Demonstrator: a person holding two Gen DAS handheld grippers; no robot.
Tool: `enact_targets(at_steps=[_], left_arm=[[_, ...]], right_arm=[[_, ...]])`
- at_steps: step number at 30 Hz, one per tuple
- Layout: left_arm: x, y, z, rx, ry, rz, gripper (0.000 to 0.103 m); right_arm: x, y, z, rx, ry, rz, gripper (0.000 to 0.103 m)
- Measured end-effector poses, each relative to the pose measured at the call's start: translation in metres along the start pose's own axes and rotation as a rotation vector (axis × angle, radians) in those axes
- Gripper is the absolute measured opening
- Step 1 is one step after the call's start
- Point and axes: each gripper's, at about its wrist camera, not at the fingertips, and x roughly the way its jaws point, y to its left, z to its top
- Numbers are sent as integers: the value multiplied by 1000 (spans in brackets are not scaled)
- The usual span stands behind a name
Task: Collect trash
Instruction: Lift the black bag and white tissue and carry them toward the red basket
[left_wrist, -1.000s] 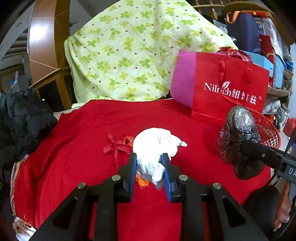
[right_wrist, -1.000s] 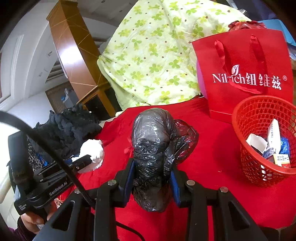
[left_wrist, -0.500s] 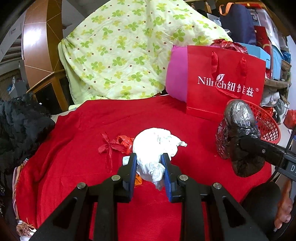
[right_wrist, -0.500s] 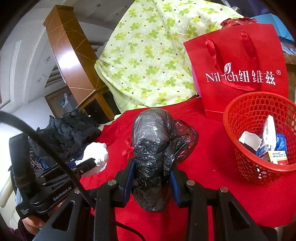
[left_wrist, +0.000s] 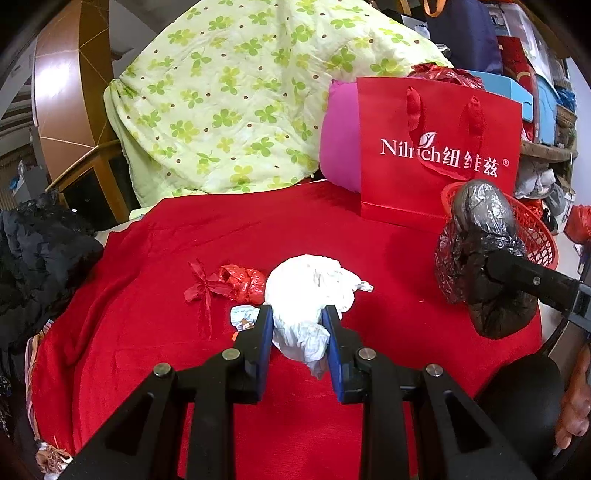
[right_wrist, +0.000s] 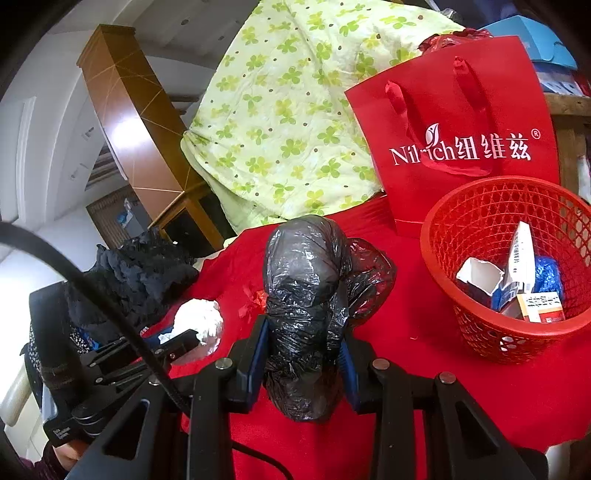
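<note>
Both tongs loaded: crumpled white paper wad (left_wrist: 306, 291), crinkly black plastic bag (right_wrist: 306, 306).

Red basket (right_wrist: 476, 206) nearer the right claw (right_wrist: 303, 354) than before.

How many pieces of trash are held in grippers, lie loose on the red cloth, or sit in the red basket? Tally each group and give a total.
Held: 2, white paper wad in the left gripper, black plastic bag in the right gripper
Loose on red cloth: 2 visible, red wrapper, small printed scrap
In red basket: about 4
Total: about 8
</note>
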Motion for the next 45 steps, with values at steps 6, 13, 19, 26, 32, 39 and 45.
enact_targets(at_steps=[6,13,19,26,32,39,45], left_arm=[[-1,-10,1,16,4,-8,29],[1,-24,4,40,10,-14,30],[2,-35,4,65,16,-20,30],[4,-47,5,85,21,-35,30],[6,-55,7,98,28,-58,30],[5,-61,8,109,29,-71,30],[4,-65,8,124,26,-75,30]], right_arm=[[-6,-6,2,12,-15,1,37],[-17,-12,0,33,-37,2,37],[-24,-18,-1,52,-50,2,37],[-35,-26,1,68,-76,-10,37],[-47,-36,5,84,-106,-30,37],[-54,-45,8,102,-125,-50,37],[-57,-48,9,106,-129,-53,37]])
